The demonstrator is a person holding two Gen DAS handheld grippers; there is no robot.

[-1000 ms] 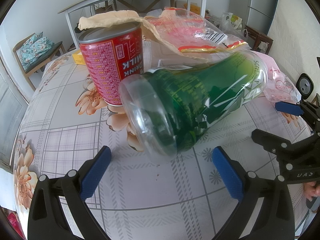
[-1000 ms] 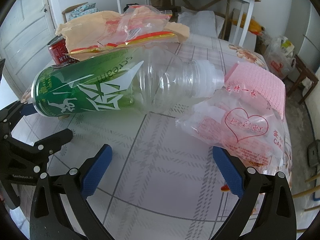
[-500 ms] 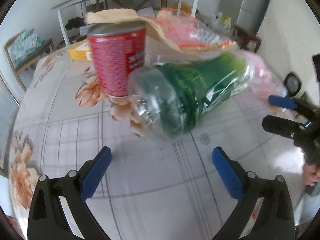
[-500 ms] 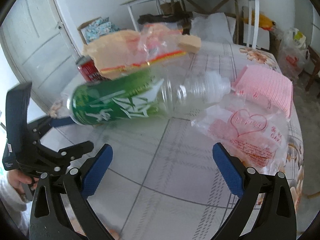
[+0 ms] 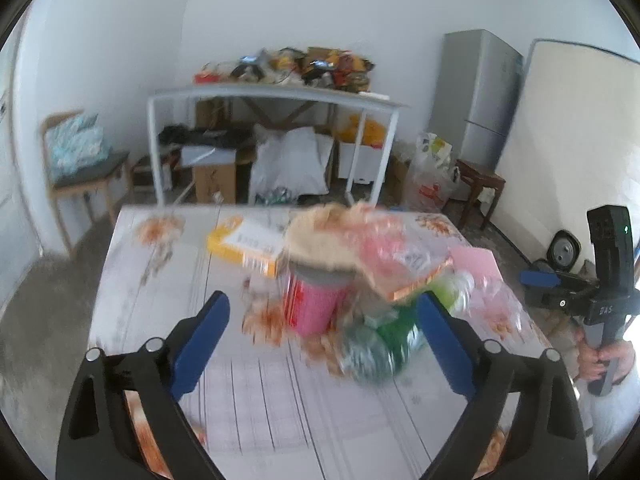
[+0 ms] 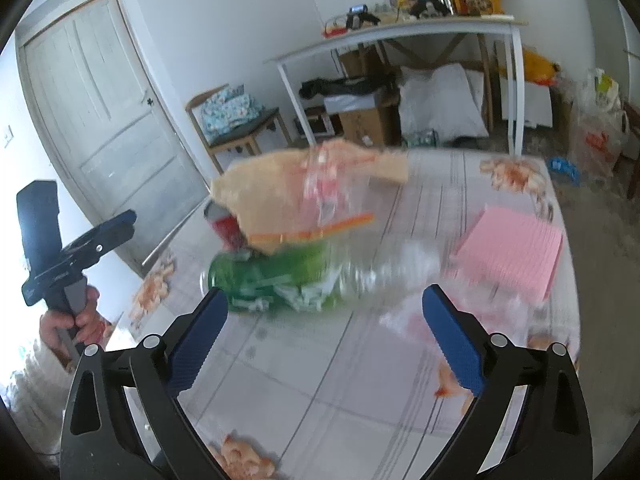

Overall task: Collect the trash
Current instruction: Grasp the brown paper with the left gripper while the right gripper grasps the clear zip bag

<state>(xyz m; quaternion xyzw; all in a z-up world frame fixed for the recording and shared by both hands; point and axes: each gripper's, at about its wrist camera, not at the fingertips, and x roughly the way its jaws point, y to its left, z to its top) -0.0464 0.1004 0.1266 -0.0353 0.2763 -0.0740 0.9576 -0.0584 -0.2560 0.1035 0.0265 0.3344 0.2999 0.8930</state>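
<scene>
Green-label plastic bottle (image 6: 280, 280) lies on its side on desk (image 5: 160, 280), beside red can (image 5: 316, 300), under paper wrapper (image 6: 280, 196). Looks light, slick, crushable; grab mid-body. Left claw (image 5: 324, 344) closing, nothing between; right claw (image 6: 324, 340) spread, empty. Vs 1 s ago: both pulled up/back, trash now farther off.

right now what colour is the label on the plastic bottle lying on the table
Green with white markings on the bottle, clearest in the right wrist view.
</scene>
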